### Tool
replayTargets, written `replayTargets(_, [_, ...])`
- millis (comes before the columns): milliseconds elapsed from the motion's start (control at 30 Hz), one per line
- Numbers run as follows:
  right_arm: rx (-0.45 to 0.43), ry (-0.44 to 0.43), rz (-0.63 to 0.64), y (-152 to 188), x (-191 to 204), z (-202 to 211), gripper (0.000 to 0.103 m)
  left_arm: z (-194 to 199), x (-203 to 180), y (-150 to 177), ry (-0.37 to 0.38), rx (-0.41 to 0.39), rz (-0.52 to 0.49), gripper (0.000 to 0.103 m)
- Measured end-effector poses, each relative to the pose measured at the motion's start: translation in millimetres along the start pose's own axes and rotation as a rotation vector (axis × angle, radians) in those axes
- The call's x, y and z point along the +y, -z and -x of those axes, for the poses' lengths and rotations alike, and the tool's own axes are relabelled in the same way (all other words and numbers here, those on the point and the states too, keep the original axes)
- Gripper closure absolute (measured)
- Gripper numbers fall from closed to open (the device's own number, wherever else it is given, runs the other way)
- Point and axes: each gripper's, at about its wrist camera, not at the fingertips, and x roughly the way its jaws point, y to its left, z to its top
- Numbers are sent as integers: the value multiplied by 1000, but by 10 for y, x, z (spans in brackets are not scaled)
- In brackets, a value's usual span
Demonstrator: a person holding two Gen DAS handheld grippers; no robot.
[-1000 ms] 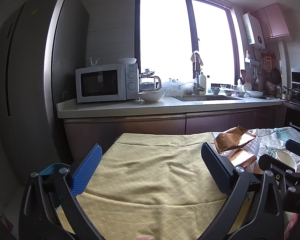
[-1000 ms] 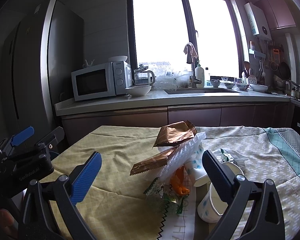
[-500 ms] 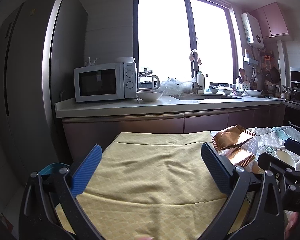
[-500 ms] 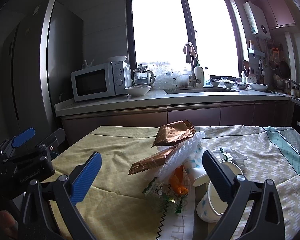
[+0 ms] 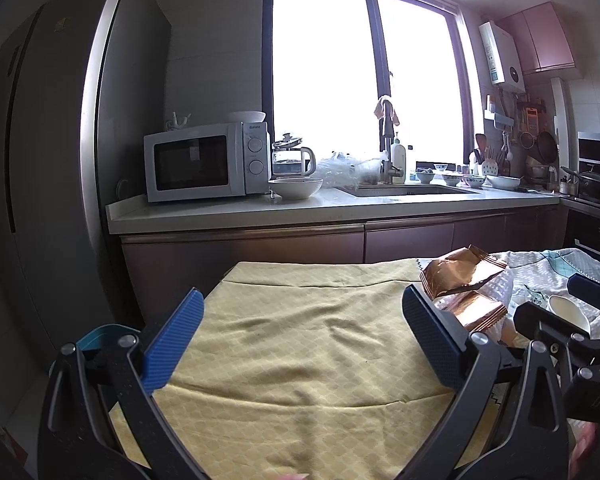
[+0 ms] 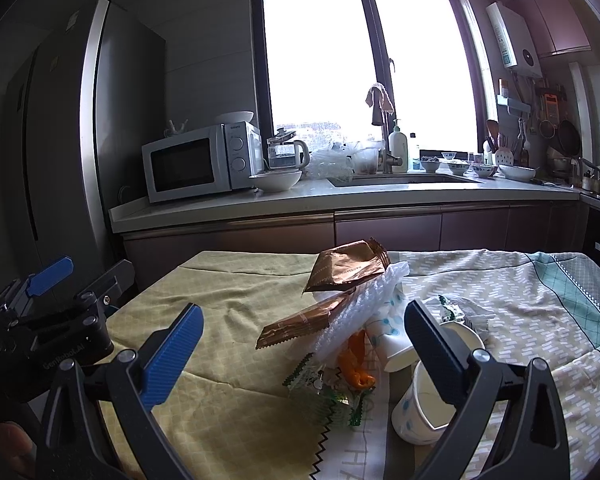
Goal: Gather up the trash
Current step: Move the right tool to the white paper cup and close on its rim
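Microwave (image 5: 206, 166) and white bowl (image 5: 295, 188) sitting on counter (image 5: 340, 210); refrigerator (image 5: 60, 160) standing alongside; yellow cloth (image 5: 300, 344) covering table.

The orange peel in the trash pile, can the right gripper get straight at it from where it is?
Probably yes: the right gripper is open, the orange peel lies exposed just ahead, though bubble wrap overhangs it.

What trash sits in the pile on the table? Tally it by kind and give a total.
Brown foil wrappers: 2
Paper cups: 2
Bubble wrap sheets: 1
Green snack wrappers: 2
Orange scraps: 1
Total: 8 that show
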Motion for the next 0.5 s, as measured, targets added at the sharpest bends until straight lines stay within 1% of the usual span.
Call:
replayTargets(233, [4,8,22,-27,-46,35,6,-42,-47,3,23,19,-11,5])
replayTargets(333, [14,18,30,-38,-132,60,6,-63,-92,11,47,32,-22,5])
replayTargets(367, [22,30,33,-34,-169,62,6,-72,-113,14,60,38,-27,5])
replayTargets(467, [65,62,11,-12,-361,45,6,-111,-208,30,128,71,-43,5])
replayTargets(500, [81,70,-3,4,-434,33,6,-130,-253,37,165,86,-51,5])
